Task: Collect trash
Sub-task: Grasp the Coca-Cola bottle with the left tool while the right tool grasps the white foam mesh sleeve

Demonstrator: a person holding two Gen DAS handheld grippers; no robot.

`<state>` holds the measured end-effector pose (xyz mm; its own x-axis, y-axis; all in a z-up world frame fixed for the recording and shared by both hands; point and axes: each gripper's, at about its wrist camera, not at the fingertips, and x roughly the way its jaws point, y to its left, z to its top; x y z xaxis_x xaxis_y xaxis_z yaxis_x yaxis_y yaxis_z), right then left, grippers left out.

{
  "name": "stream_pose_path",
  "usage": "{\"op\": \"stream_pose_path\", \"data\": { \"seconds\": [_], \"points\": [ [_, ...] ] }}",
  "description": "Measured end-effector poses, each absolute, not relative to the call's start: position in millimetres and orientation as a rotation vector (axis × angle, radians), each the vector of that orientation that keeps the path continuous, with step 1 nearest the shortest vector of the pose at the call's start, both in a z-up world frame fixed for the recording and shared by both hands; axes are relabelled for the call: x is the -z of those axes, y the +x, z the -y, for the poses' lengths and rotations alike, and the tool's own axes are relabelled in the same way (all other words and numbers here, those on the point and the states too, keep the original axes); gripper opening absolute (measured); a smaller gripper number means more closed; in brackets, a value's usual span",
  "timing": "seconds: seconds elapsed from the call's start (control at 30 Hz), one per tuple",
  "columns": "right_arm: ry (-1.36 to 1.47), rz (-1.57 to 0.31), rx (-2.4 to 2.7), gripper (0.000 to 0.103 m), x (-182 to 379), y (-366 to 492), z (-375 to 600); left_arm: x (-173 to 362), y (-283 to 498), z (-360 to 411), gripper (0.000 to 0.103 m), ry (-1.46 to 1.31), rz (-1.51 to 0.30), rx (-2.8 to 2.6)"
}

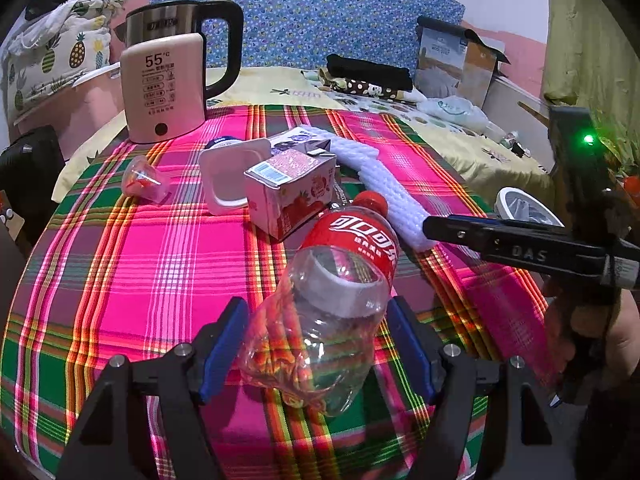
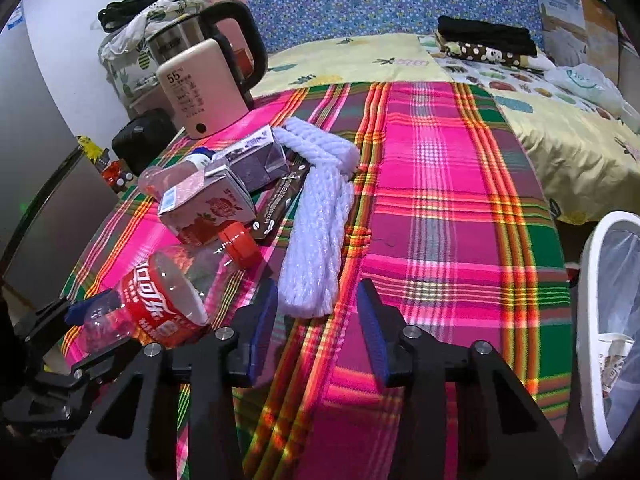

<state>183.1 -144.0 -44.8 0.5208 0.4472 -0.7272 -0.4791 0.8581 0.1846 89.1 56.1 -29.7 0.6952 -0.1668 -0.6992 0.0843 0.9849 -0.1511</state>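
A crushed clear cola bottle [image 1: 332,320] with a red label and cap lies on the plaid cloth. My left gripper [image 1: 317,305] is open and straddles it, with a blue pad on each side of its body. A white foam net [image 2: 316,232] stretches along the cloth. Its near end lies between the tips of my right gripper [image 2: 317,286], whose pads stand apart from it. In the left wrist view the right gripper's black finger [image 1: 500,240] reaches over that end. Behind the bottle are a strawberry carton [image 1: 288,196], a purple carton [image 2: 256,156] and a brown wrapper [image 2: 280,200].
A white bin [image 2: 592,280] lined with a clear bag stands off the table's right edge. At the back left are a pink box [image 1: 164,88] and a steel kettle [image 1: 180,28]. A white tub [image 1: 228,176] and a small clear cup [image 1: 144,182] lie nearby. A bed is behind.
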Motion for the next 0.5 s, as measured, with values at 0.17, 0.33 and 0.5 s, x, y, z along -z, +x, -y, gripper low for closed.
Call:
{"op": "stream_pose_path", "data": {
  "seconds": [0.17,0.33,0.5],
  "points": [
    [-0.045,-0.868,-0.572,0.017,48,186,138,30,90,-57,0.073,-0.133,-0.782,0.128],
    [-0.044,-0.853,-0.569,0.010,45,181,144,30,90,-57,0.073,-0.155,-0.776,0.109],
    [-0.037,-0.848,-0.561,0.009,42,172,156,29,88,-51,0.072,-0.164,-0.775,0.096]
  ]
}}
